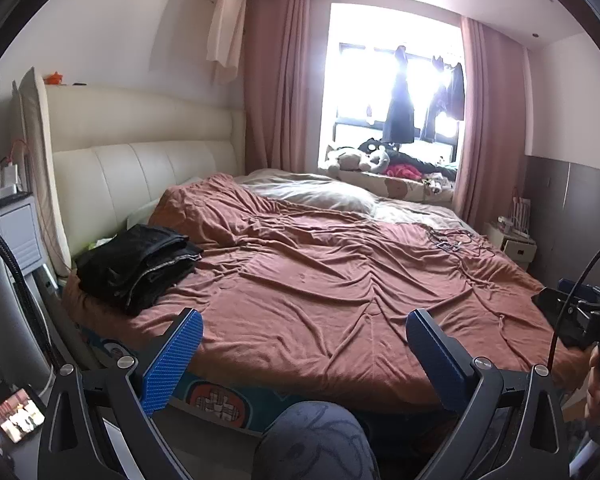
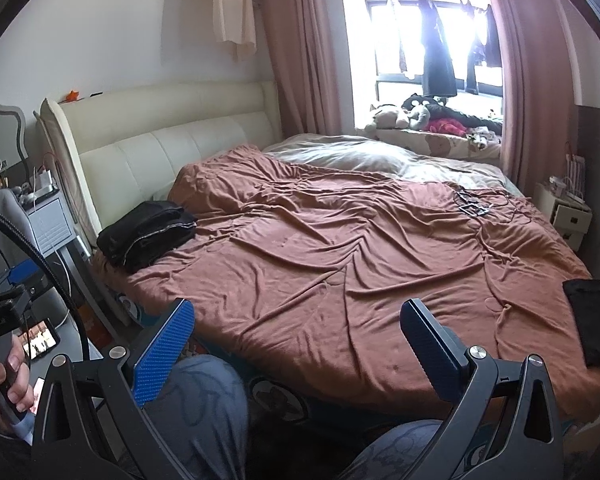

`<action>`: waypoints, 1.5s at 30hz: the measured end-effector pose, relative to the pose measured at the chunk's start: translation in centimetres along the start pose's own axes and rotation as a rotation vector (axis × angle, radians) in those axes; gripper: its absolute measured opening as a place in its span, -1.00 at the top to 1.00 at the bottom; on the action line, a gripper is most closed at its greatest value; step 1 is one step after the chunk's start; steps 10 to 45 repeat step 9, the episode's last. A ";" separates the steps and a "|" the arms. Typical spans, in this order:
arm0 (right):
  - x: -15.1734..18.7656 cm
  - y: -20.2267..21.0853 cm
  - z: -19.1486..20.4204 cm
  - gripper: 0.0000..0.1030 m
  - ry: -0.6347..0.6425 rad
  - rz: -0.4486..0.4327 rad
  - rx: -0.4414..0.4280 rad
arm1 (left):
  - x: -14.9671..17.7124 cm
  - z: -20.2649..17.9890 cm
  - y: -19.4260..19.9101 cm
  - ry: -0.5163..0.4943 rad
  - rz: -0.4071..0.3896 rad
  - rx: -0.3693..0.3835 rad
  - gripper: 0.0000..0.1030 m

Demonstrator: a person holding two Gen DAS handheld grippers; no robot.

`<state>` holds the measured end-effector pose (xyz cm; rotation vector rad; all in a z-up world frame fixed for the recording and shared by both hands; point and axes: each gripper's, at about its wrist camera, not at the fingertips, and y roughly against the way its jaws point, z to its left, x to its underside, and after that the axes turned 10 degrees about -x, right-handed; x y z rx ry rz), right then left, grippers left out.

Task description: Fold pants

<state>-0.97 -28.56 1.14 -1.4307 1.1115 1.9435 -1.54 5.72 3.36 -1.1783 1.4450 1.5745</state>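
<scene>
Black pants [image 1: 136, 262] lie folded in a pile at the bed's near left corner, by the headboard; they also show in the right wrist view [image 2: 148, 234]. My left gripper [image 1: 304, 344] is open and empty, held above the bed's near edge, to the right of and nearer than the pants. My right gripper [image 2: 298, 334] is open and empty, also over the near edge, well away from the pants. The right gripper's body shows at the right edge of the left wrist view [image 1: 588, 320].
A wrinkled brown cover [image 1: 340, 272] spreads over the bed. A cream headboard [image 1: 140, 168] stands at left. A black flat object [image 2: 592, 320] lies at the bed's right edge. Cables and small items [image 2: 474, 204] lie far right. A phone [image 1: 16, 414] and nightstand [image 1: 16, 232] are left.
</scene>
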 end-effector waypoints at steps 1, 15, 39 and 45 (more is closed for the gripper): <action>-0.1 -0.1 -0.1 -1.00 -0.003 -0.001 0.002 | -0.1 -0.1 -0.1 0.004 -0.003 0.003 -0.99; -0.9 -1.7 -1.6 -1.00 -0.037 0.016 0.025 | -1.0 -0.9 -1.9 0.001 -0.027 0.012 -0.99; -0.9 -1.7 -1.6 -1.00 -0.037 0.016 0.025 | -1.0 -0.9 -1.9 0.001 -0.027 0.012 -0.99; -0.9 -1.7 -1.6 -1.00 -0.037 0.016 0.025 | -1.0 -0.9 -1.9 0.001 -0.027 0.012 -0.99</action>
